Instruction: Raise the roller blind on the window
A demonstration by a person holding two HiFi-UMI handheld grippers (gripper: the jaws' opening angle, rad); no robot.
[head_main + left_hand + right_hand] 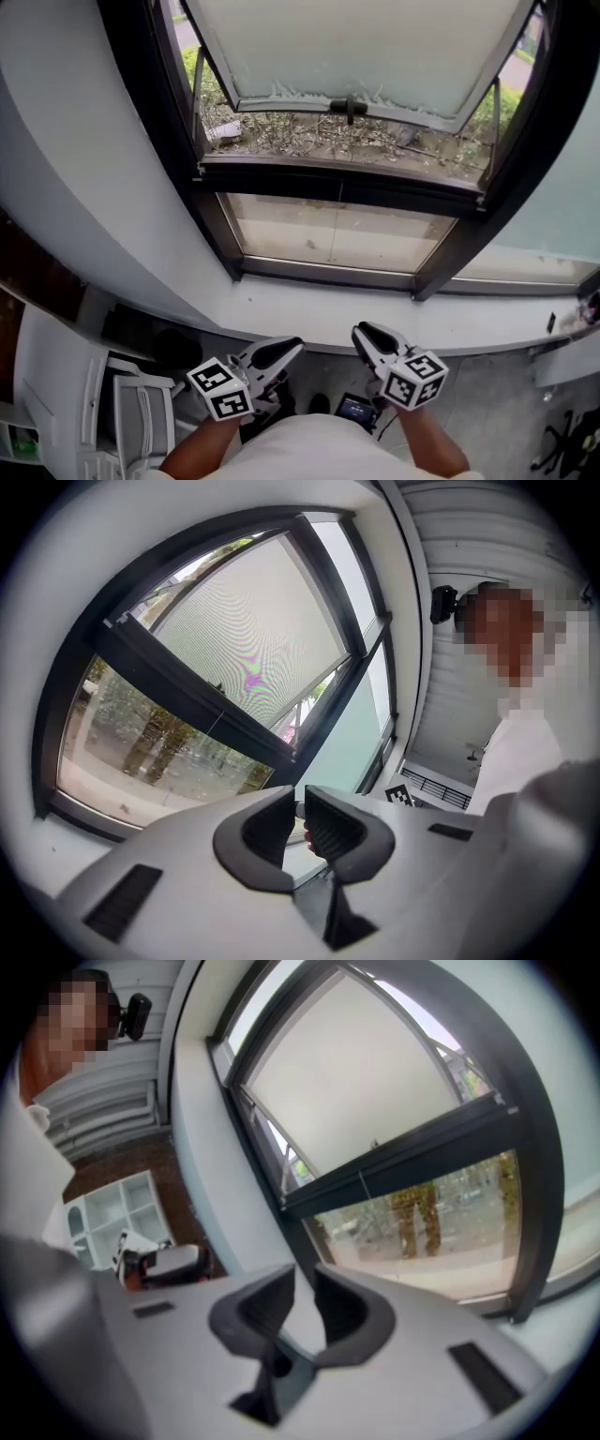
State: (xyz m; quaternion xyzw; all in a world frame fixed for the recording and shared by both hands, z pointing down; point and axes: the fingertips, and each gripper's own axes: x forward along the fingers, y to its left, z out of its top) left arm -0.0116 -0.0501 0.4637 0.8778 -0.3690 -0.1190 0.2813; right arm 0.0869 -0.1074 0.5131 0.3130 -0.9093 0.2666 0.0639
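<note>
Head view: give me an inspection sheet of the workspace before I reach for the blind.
Surface: white window sill.
Job's things: roller blind lowered over the upper window, bottom-bar pull visible.
Clutter: small dark item at sill's right end.
Grippers: left claw and right claw slightly apart, empty, in front of the sill.
Cables: thin line down lower pane, possibly a pull cord.
Surroundings: white shelving at left, shrubs outside.
</note>
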